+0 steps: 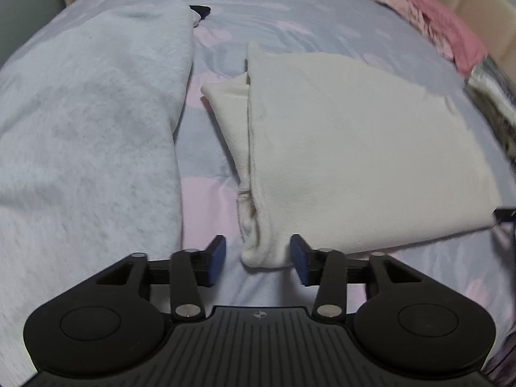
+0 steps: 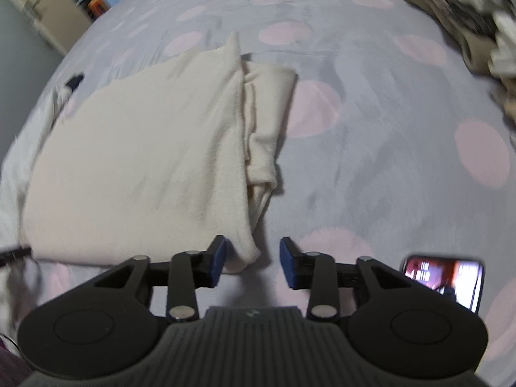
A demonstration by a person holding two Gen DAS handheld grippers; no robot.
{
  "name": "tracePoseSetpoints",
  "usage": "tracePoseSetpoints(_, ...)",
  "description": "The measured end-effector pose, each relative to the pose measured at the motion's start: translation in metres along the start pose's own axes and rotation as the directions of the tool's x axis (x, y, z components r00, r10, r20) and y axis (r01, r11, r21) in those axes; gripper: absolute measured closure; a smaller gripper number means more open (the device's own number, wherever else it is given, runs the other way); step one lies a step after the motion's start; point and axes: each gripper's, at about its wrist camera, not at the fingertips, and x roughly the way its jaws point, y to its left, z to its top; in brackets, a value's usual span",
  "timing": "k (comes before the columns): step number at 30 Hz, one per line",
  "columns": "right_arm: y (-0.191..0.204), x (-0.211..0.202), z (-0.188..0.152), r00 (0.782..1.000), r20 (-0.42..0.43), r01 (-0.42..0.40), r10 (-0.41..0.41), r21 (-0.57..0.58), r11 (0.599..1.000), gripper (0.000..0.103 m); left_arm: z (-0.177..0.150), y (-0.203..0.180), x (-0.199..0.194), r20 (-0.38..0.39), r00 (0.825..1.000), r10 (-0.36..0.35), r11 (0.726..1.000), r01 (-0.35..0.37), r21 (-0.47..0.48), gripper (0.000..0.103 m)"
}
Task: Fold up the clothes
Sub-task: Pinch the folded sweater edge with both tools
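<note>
Cream garment [image 1: 348, 148], partly folded, lies on the dotted grey-and-pink bed cover [image 1: 283, 9], right of a pale grey garment [image 1: 87, 135]. Left gripper [image 1: 258, 259] and right gripper [image 2: 253, 258] each straddle a near corner of it, fingers [image 1: 217, 259] apart, pads not pressing cloth. For a clean fold, both should pinch every layer at the corners together, then lift evenly. A phone [image 2: 445, 279] lies near right.

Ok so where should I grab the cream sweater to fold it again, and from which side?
Probably by the two near corners of the cream sweater. Left tongs already straddle one corner, right tongs the other; both are open. The near folded edge is thick and lies clear on the bedspread.
</note>
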Motion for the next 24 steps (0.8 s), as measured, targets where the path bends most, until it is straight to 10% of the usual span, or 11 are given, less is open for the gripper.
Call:
tracePoseSetpoints(6,-0.014,0.001,-0.004,0.997,-0.029,-0.071,0.078,0.19,0.979,0.058,-0.006,0.011,0.006,-0.016,0.999,-0.051,0.99,0.048,-0.134,0.056)
tracePoseSetpoints(17,-0.002,0.021,-0.004,0.997,-0.005,-0.082,0.083,0.115,0.99,0.061,-0.004,0.014,0.027,0.002,0.998,-0.057,0.982,0.057,-0.181,0.057)
tracePoseSetpoints(24,-0.002,0.019,-0.001,0.995,0.02,-0.101,0.099,0.156,0.983,0.09,-0.001,0.007,0.016,0.04,0.998,-0.042,0.985,0.048,-0.164,0.092)
